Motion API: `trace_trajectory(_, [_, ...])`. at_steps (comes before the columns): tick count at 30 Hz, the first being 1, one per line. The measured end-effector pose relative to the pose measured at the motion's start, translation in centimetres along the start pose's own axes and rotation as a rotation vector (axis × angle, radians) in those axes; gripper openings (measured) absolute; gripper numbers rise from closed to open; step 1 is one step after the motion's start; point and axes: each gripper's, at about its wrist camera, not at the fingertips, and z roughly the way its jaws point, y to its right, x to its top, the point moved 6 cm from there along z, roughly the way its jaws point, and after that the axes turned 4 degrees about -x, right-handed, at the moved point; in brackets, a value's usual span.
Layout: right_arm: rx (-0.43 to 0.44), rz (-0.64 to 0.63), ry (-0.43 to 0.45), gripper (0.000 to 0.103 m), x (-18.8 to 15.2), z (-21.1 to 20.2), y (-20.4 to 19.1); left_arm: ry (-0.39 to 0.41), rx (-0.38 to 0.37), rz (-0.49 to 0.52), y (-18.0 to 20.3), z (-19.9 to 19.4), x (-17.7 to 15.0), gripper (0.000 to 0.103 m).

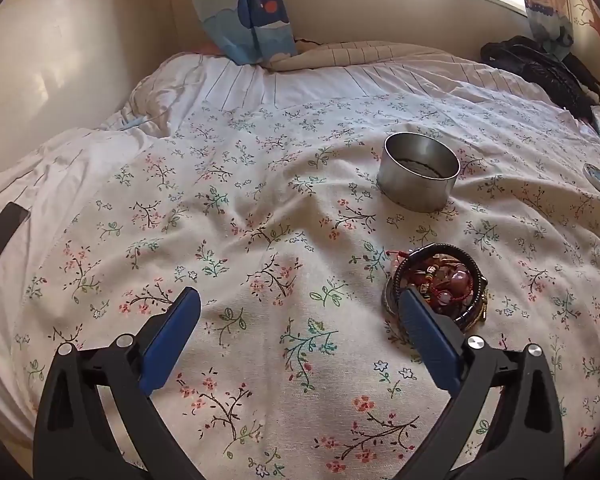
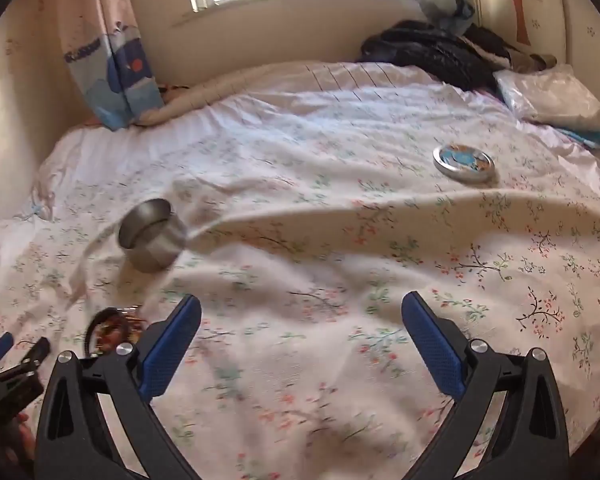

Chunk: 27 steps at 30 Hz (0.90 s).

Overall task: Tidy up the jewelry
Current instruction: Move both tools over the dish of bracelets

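Where sheet (image 1: pixel 260 184) ridges, tin (image 1: pixel 420 172) tilts; lid (image 2: pixel 464 162) apart.

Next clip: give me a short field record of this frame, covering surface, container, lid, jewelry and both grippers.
surface: floral bedsheet on a bed
container: round metal tin, open, upright on the sheet
lid: round lid lying flat, apart from the tin
jewelry: pile of bracelets and beads on the sheet, nearer the camera than the tin
left gripper: open, holding nothing, one of its fingers overlapping the pile in view
right gripper: open, holding nothing, over bare sheet
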Motion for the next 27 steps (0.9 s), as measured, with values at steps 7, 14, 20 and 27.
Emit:
trace_trajectory(7, [0.045,-0.152,0.17,0.096,-1.8,-4.7,-7.1,0.029,-0.018,-0.043,-0.9,-1.2,-0.1,0.096])
trace_trajectory(14, [0.033,-0.318,0.23,0.096,-4.5,-5.3,-10.4,0.043,-0.019,-0.027,-0.8,-1.6,-0.2,0.096])
trace_trajectory(20, [0.052,-0.211,0.245,0.096,-3.5,-5.3,-8.4,0.06,-0.017,-0.018,-0.5,-2.6,-0.3,0.096])
trace_trajectory(27, [0.029,-0.194,0.195,0.096,-3.5,-4.1,-7.7,0.068,-0.018,-0.007,-0.3,-3.4,-0.6,0.096])
